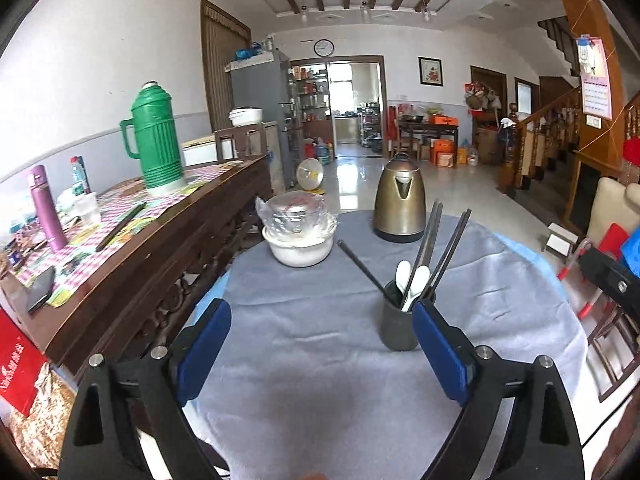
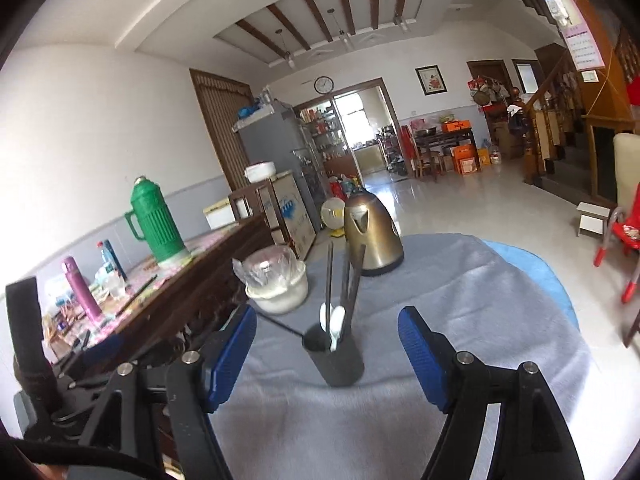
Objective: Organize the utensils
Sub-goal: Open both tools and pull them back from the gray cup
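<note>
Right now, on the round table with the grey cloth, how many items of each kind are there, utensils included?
Dark cylindrical utensil holder: 1
White plastic spoons in the holder: 2
Black chopstick lying loose on the cloth: 1
Black chopsticks standing in the holder: several, exact count unclear
Brass-coloured metal kettle: 1
White bowl with a plastic-wrapped dish on top: 1
Total, leaving out the standing chopsticks: 6

Utensil holder [image 1: 398, 326] right side hidden behind blue finger pad. Chopstick [image 1: 360, 266] lower end hidden behind holder. Bowl [image 1: 300, 246] contents obscured by plastic wrap. Worktop [image 1: 320, 360] near edge cut off.
</note>
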